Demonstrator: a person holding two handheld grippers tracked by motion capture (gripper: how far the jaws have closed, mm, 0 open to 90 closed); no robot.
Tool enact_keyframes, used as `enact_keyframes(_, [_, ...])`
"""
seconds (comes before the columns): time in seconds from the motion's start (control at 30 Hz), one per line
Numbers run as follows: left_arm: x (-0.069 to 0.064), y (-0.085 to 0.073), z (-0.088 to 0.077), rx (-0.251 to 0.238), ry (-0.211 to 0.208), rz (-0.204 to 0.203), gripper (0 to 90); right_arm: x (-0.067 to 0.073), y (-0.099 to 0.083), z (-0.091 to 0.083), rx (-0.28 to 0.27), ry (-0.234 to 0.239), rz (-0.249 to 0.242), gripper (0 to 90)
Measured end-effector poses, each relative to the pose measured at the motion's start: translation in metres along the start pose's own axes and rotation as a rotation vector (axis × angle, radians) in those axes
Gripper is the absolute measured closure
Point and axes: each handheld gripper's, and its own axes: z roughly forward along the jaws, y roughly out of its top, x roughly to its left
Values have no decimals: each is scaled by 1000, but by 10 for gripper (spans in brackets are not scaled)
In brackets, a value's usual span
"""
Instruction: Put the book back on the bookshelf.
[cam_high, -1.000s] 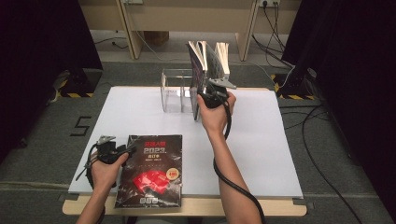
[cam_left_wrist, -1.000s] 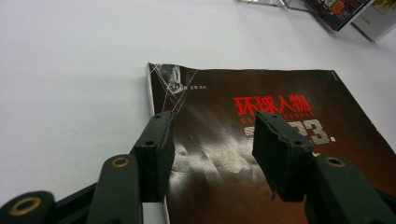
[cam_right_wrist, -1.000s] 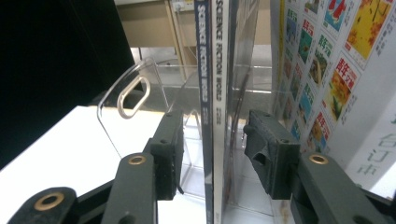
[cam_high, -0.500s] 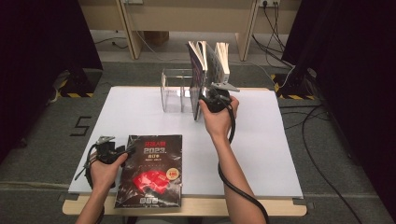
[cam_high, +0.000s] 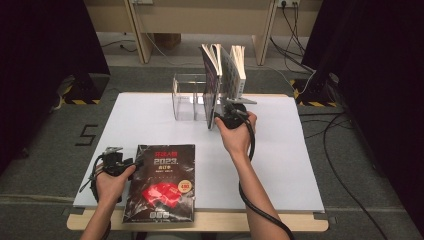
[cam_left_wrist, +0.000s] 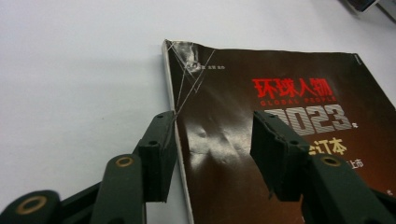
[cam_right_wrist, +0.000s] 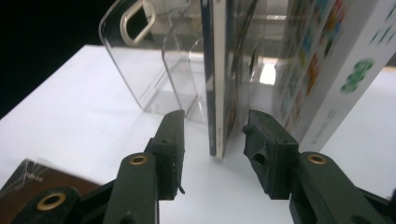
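A black magazine with red lettering lies flat at the table's front. My left gripper is at its left edge. In the left gripper view its jaws straddle the spine of the magazine, one on the table and one over the cover. They have just been closing and stand open. A thin dark book stands upright in a clear acrylic stand. My right gripper is at its near lower edge. In the right gripper view the open gripper flanks the dark book with gaps on both sides.
Two more books lean in the stand to the right: a patterned one and a white one, the white one close to my right jaw. The white table ends at a wooden front edge. Cables lie on the floor at right.
My right gripper has come a little lower and nearer along the dark book's edge. My left hand has stayed at the magazine's spine.
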Motion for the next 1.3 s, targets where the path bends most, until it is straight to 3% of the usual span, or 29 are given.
enact_keyframes(0.27, [7,-1,-2,29,8,-25,658,-2,-11,2,52,5,-9,581])
enact_keyframes(0.43, [8,0,-4,20,15,-31,774,-4,-16,3,73,5,-6,581])
enact_keyframes(0.6, [13,1,-5,28,45,-33,851,-5,-21,6,96,9,-3,581])
enact_keyframes(0.77, [18,0,-4,35,56,-39,861,-6,-27,9,122,10,-4,589])
enact_keyframes(0.97, [17,-1,3,73,46,-22,867,-8,-33,11,145,11,6,588])
enact_keyframes(1.3, [14,-1,4,82,59,2,893,-12,-42,15,184,16,24,586])
